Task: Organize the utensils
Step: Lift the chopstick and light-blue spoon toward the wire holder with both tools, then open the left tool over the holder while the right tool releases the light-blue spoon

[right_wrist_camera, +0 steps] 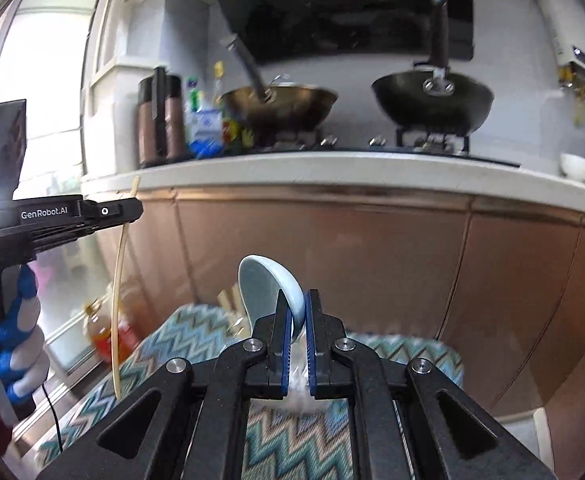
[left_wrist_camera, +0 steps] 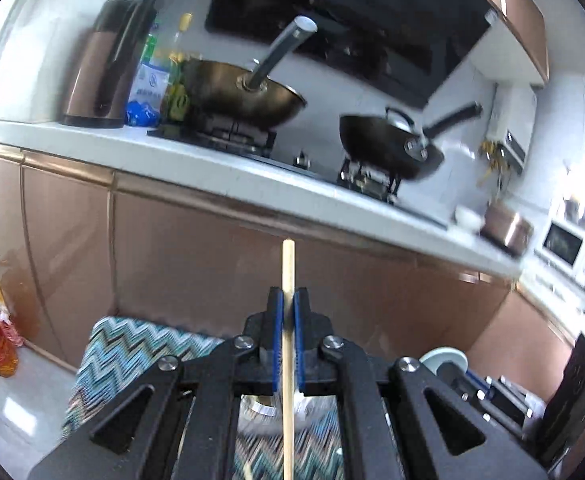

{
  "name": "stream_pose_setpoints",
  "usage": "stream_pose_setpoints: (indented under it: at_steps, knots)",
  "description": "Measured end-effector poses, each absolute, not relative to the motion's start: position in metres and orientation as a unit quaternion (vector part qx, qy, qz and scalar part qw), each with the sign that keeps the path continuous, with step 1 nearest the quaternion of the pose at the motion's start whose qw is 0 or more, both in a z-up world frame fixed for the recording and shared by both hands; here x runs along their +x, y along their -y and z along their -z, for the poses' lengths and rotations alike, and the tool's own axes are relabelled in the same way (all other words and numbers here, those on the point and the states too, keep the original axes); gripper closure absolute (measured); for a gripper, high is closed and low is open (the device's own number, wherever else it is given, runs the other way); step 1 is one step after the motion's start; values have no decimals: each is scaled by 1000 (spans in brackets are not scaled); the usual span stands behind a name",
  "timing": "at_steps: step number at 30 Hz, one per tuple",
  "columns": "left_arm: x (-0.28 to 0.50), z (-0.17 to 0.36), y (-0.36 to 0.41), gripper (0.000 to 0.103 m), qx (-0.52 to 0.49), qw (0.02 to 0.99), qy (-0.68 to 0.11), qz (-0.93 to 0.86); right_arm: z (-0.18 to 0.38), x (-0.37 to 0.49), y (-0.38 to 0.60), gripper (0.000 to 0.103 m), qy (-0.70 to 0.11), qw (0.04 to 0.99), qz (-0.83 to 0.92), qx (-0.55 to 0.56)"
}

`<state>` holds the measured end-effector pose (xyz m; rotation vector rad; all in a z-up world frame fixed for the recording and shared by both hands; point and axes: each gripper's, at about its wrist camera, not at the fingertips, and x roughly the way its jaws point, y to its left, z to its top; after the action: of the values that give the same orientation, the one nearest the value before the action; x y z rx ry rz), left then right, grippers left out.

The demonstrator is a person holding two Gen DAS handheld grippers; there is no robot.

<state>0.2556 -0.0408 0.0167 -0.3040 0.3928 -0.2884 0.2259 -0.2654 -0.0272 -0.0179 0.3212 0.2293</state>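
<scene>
My left gripper (left_wrist_camera: 288, 294) is shut on a pale wooden chopstick (left_wrist_camera: 288, 264) that stands upright between the blue pads, its top end above the fingers and its lower end running out of the bottom of the left wrist view. In the right wrist view the same left gripper (right_wrist_camera: 134, 210) shows at the left, held by a gloved hand (right_wrist_camera: 10, 344), with the chopstick (right_wrist_camera: 118, 292) hanging down from it. My right gripper (right_wrist_camera: 298, 300) is shut on a light blue ceramic spoon (right_wrist_camera: 264, 286), bowl upward. Both are raised above a zigzag-patterned cloth (right_wrist_camera: 196, 332).
A white counter (right_wrist_camera: 332, 168) over copper cabinet doors (right_wrist_camera: 332, 248) carries a hob with a brass wok (right_wrist_camera: 280, 108) and a black wok (right_wrist_camera: 432, 100), a copper kettle (right_wrist_camera: 160, 116) and bottles. An oil bottle (right_wrist_camera: 100, 332) stands on the floor at left. A white bowl (right_wrist_camera: 576, 166) sits at right.
</scene>
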Motion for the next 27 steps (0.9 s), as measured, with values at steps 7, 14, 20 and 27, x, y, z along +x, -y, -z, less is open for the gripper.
stream_pose_setpoints:
  at_steps: [7,14,20,27]
  knots:
    - [307,-7,65,98,-171,967,-153,111,40,272,264,96,-135,988,-72,-24]
    - [344,30,89,98,-154,976,-136,75,75,301,262,96,-141,988,-55,-39]
    - [359,66,97,97,-145,979,-135,46,98,307,256,96,-139,987,-45,-65]
    - [361,93,96,96,-133,980,-146,32,122,310,253,95,-157,984,-51,-73]
